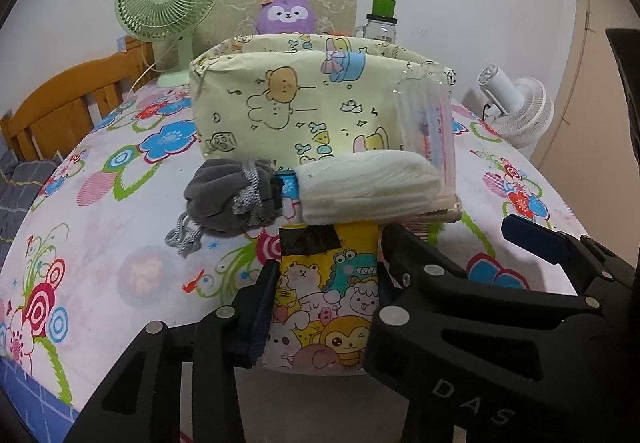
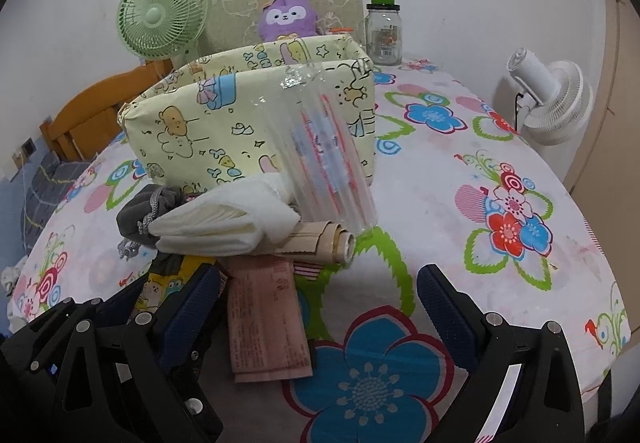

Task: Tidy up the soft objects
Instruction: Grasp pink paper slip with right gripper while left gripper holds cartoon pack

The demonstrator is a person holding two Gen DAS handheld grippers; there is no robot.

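My left gripper is shut on a yellow cartoon-print pouch, held just above the flowered table. Beyond it lie a grey drawstring pouch, a folded white cloth and a clear plastic bag leaning on a pale yellow fabric box. My right gripper is open and empty, low over the table, with a pink paper packet between its fingers. The white cloth, the grey pouch, the clear bag and the box lie ahead of it.
A green fan, a purple plush toy and a glass jar stand behind the box. A white fan stands at the right edge. A wooden bed frame is at the left. A rolled paper tube lies under the cloth.
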